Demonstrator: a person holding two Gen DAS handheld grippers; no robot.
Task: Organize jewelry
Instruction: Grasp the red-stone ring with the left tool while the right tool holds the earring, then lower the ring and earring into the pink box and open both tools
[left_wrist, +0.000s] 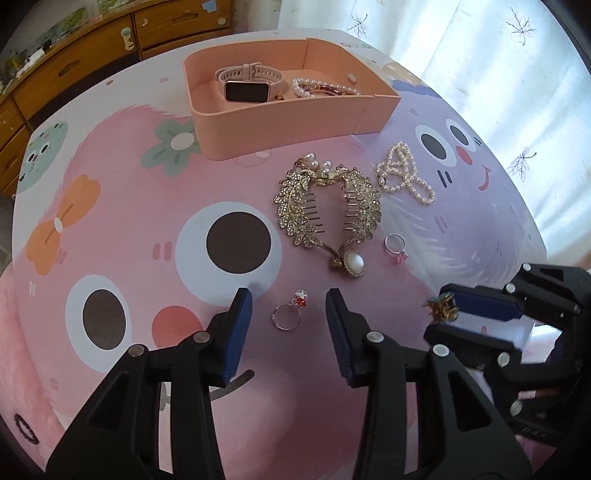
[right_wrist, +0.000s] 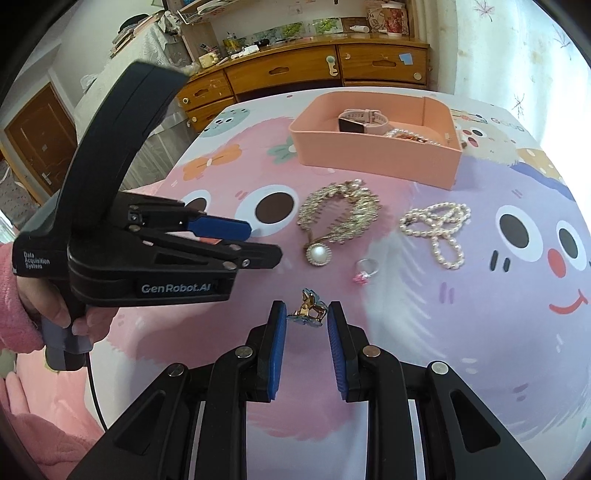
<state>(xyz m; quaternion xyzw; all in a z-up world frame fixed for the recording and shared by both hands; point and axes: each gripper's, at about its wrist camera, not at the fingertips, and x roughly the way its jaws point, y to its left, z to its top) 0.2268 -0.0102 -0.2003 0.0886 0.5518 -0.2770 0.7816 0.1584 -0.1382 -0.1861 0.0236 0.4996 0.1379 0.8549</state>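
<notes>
A pink tray (left_wrist: 280, 127) (right_wrist: 373, 162) at the far side holds a pink smartwatch (left_wrist: 248, 85) and a bead bracelet (left_wrist: 325, 88). On the table lie a gold leaf hair comb (left_wrist: 328, 206) (right_wrist: 341, 216), a pearl necklace (left_wrist: 404, 173) (right_wrist: 439, 229), a pink-stone ring (left_wrist: 396, 248) (right_wrist: 365, 270) and a silver ring with a red charm (left_wrist: 290, 312). My left gripper (left_wrist: 289, 304) is open around the red-charm ring, just above it. My right gripper (right_wrist: 306, 314) (left_wrist: 445, 308) is closed on a small gold brooch (right_wrist: 307, 310) (left_wrist: 443, 305).
The table wears a pink and lilac cartoon cloth (left_wrist: 147, 258). A wooden dresser (right_wrist: 303, 74) stands behind the table and a bright curtain (left_wrist: 498, 55) hangs at the right. The left gripper body (right_wrist: 147, 254) sits to the left in the right wrist view.
</notes>
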